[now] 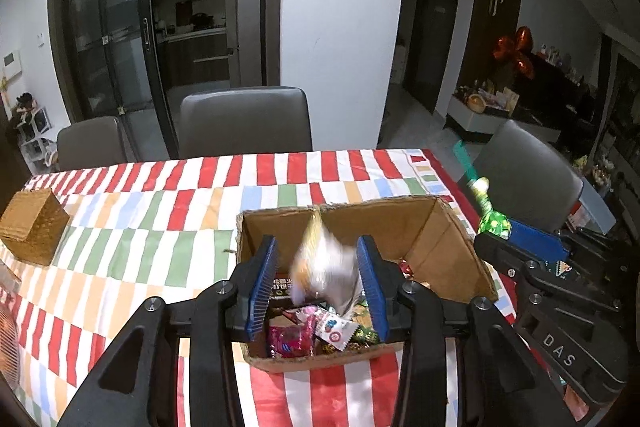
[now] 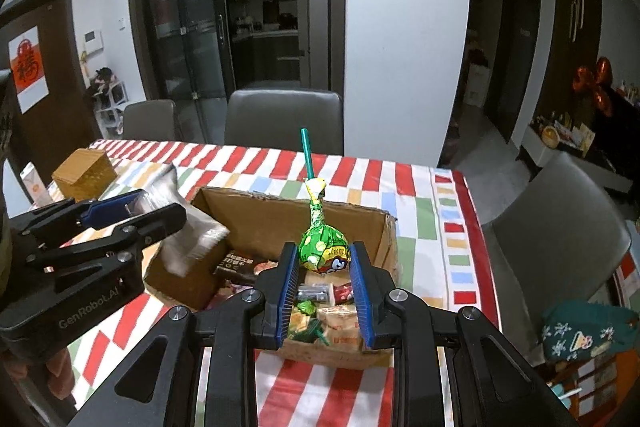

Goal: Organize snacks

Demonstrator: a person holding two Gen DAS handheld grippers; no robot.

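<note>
An open cardboard box point(image 1: 400, 223) with several snack packets inside stands on the striped tablecloth point(image 1: 160, 211). My left gripper point(image 1: 316, 247) hovers over the box; a blurred clear-and-yellow packet point(image 1: 324, 267) hangs loose between its blue pads, with a gap at the left pad. The right wrist view shows the same packet point(image 2: 192, 235) smeared at the left gripper point(image 2: 160, 205), over the box's left corner. My right gripper point(image 2: 325, 251) is shut on a green-wrapped lollipop point(image 2: 318, 241) with a teal stick, held upright over the box point(image 2: 260, 215).
A brown woven box point(image 1: 34, 227) sits at the table's left, with a white carton point(image 2: 34, 183) beside it. Grey chairs point(image 1: 244, 119) stand behind the table and one point(image 2: 560, 227) at its right. A green patterned pouch point(image 2: 588, 327) lies at the right.
</note>
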